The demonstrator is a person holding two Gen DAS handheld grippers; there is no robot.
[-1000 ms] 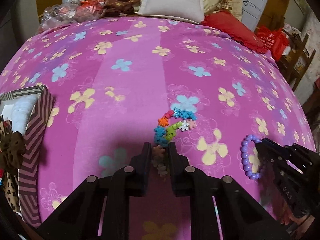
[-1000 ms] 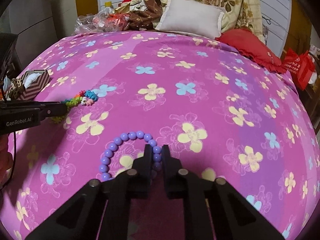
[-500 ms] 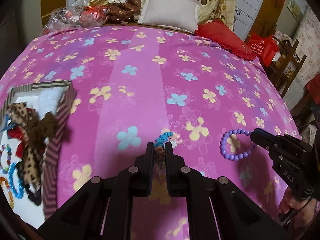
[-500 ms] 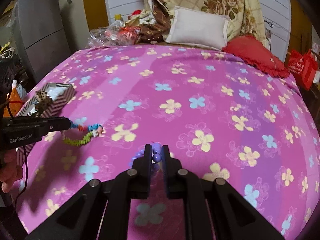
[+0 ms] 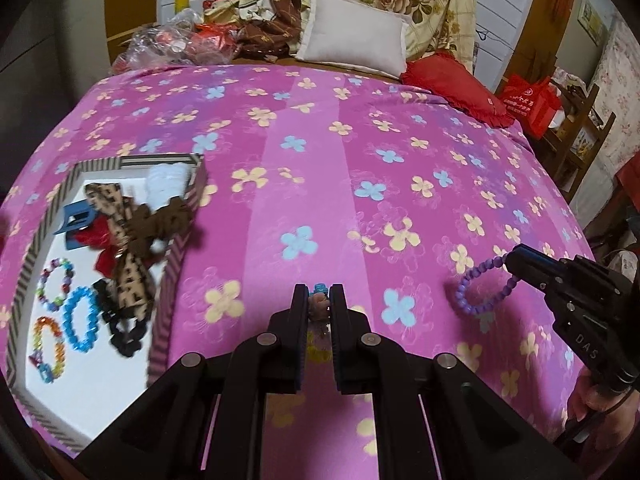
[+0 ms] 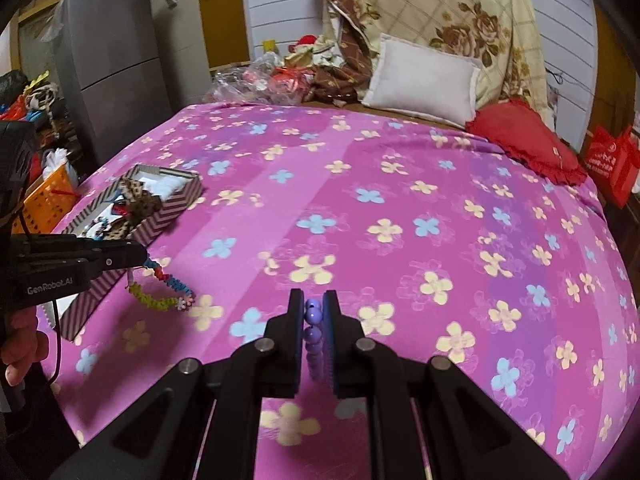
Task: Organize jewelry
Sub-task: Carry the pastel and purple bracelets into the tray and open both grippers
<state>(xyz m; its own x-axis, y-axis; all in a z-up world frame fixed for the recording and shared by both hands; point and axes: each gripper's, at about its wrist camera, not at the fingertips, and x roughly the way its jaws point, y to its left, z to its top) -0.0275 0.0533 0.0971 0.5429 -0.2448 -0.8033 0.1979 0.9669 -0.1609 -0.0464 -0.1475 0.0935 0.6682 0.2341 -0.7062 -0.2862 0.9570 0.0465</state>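
Multicoloured flower-bead bracelet: pinched by one end between the fingers of the left gripper, the rest dangling free below the tips, above the pink flower-print bedspread and clear of it. Seen from the right wrist camera hanging just beside the near wall of the brown-and-white striped cardboard box, outside it, not over its opening. From the left wrist camera only a few blue and pinkish beads visible between the clenched fingertips.

Purple round-bead bracelet: clamped at one side between the fingers of the right gripper, loop hanging off the tips over the bedspread, well apart from the striped box. In the right wrist view, a short column of purple beads running back between the closed fingers.

Both grippers side by side over the near part of the bed, left one nearer the box, right one out to the right.

Inside the box, on its white floor: a bright blue bead bracelet, a rainbow-coloured bead bracelet, a mixed pastel bead bracelet, a black scrunchie, a leopard-print fabric bow, a blue plastic hair claw and a white fluffy item at the far end.

At the head of the bed: a white pillow and a red frilled cushion.
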